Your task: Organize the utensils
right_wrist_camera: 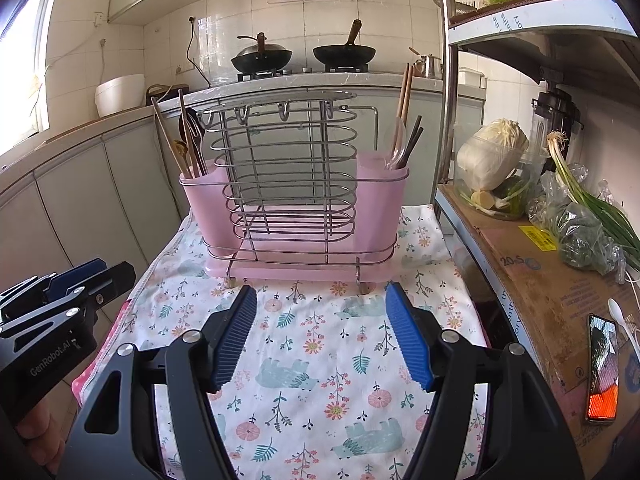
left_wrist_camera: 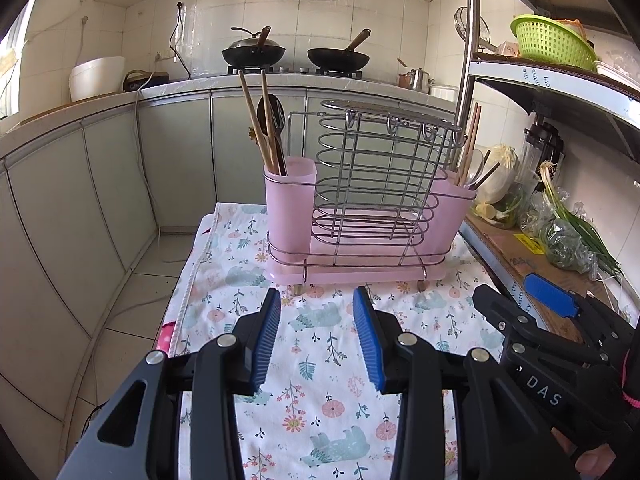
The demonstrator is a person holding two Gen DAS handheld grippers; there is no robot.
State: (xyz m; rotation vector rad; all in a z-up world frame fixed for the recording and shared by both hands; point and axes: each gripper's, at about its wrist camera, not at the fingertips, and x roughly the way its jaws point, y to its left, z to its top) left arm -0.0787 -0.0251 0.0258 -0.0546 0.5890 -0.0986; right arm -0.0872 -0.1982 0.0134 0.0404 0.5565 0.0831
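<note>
1. Your left gripper [left_wrist_camera: 316, 300] is hovering nearest the lens, low over the floral cloth [left_wrist_camera: 320, 380], pointing downward toward the rack; its blue pads [left_wrist_camera: 266, 336] are standing partly apart with nothing between them.
2. Your right gripper [right_wrist_camera: 322, 296] is hanging beside it at the same downward tilt, its jaws spread wider and gripping nothing; a fingertip is showing under each tool at the frame corners.
3. You are facing the pink utensil rack [right_wrist_camera: 296, 268], which is sitting on the cloth just beyond both sets of fingertips, apart from them.
4. Its left cup [left_wrist_camera: 290, 204] is holding wooden chopsticks [left_wrist_camera: 258, 120], a dark spoon and what is looking like a fork, all leaning upright.
5. Its middle wire basket [left_wrist_camera: 372, 184] is holding nothing that you can see.
6. Its right cup [right_wrist_camera: 382, 176] is holding two light chopsticks [right_wrist_camera: 405, 92], two dark sticks and a pale spoon whose shape is hard to make out against the plastic.
7. To the right, a cardboard-topped shelf [right_wrist_camera: 532, 280] is carrying a cabbage [right_wrist_camera: 490, 156] in a clear tub, bagged greens, a phone [right_wrist_camera: 602, 368] and a white spoon [right_wrist_camera: 622, 320] that is partly cut off by the frame edge.
</note>
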